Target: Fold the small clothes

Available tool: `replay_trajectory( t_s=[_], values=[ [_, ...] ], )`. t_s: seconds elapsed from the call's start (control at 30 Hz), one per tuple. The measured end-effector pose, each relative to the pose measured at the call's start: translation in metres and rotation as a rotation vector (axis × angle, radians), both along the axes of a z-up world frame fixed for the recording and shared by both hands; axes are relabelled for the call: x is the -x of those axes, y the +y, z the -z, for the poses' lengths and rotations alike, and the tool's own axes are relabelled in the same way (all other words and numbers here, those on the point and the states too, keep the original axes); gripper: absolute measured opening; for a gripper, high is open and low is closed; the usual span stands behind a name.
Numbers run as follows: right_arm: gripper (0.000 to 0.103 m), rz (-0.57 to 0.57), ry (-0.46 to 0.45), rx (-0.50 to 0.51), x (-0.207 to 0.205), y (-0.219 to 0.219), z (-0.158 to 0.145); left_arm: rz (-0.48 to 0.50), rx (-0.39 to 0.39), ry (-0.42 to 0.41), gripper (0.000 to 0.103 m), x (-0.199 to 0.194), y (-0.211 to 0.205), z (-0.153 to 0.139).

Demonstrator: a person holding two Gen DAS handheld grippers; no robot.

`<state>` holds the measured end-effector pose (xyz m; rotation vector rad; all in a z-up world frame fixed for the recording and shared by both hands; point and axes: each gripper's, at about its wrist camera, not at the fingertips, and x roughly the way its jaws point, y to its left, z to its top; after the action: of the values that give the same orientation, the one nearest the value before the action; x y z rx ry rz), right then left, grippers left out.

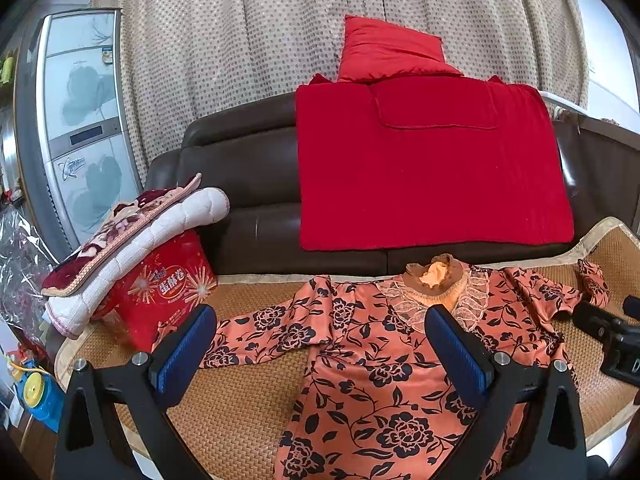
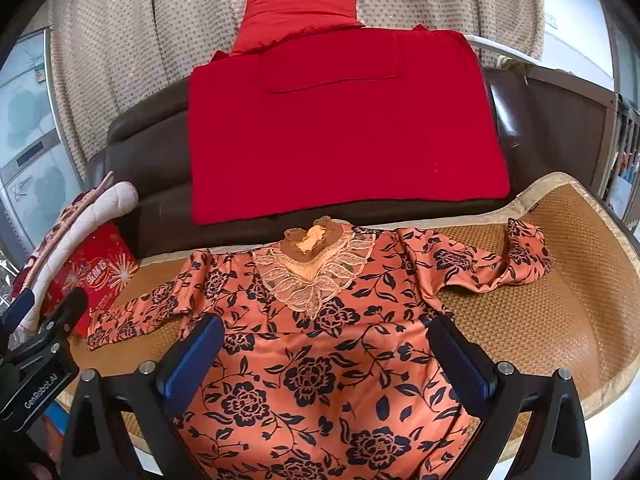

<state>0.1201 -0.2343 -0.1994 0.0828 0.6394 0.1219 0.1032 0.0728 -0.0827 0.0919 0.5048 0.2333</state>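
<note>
An orange top with a black flower print (image 1: 384,360) (image 2: 320,360) lies flat, front up, on a woven mat (image 1: 240,412) (image 2: 560,320). Its lace collar points to the sofa and both sleeves are spread out. My left gripper (image 1: 320,336) is open and empty above the top's left side. My right gripper (image 2: 324,348) is open and empty above the middle of the top. The right gripper's body shows at the right edge of the left wrist view (image 1: 612,340). The left gripper's body shows at the left edge of the right wrist view (image 2: 36,360).
A red snack box (image 1: 168,292) (image 2: 100,276) with a folded quilt (image 1: 132,240) on it stands at the mat's left. Behind the mat is a brown leather sofa (image 1: 240,184) (image 2: 148,160) with a red blanket (image 1: 428,160) (image 2: 340,128) and a red cushion (image 1: 388,48).
</note>
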Motion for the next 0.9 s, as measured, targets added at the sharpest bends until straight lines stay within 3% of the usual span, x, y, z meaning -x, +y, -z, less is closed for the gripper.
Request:
replay_trajectory(
  t_s=[0.23,0.37,0.5,0.6,0.7,0.73,0.83,0.9],
  values=[
    [0.103,0.045,-0.005,0.009,-0.023,-0.022,0.001,0.017,-0.016,0.008,0.103,-0.023,-0.009,0.007],
    [0.103,0.088,0.004,-0.009,-0.051,-0.058,0.009,0.032,-0.013,0.019,0.103,-0.048,-0.015,0.020],
    [0.103,0.165,0.023,-0.072,-0.092,-0.134,0.030,0.053,0.036,0.082,0.103,-0.098,-0.017,0.059],
    [0.101,0.317,0.084,-0.124,-0.136,-0.219,0.056,0.062,0.108,0.204,0.103,-0.142,-0.014,0.104],
    [0.084,0.399,0.161,-0.191,-0.177,-0.282,0.080,0.039,0.119,0.274,0.103,-0.169,-0.016,0.141],
    [0.077,0.425,0.186,-0.213,-0.191,-0.298,0.087,0.043,0.116,0.290,0.103,-0.175,-0.017,0.146],
    [0.074,0.503,0.240,-0.309,-0.233,-0.336,0.114,0.042,0.105,0.292,0.103,-0.190,-0.020,0.151],
    [0.074,0.590,0.297,-0.283,-0.258,-0.350,0.132,0.043,0.095,0.296,0.103,-0.198,-0.021,0.152]
  ],
)
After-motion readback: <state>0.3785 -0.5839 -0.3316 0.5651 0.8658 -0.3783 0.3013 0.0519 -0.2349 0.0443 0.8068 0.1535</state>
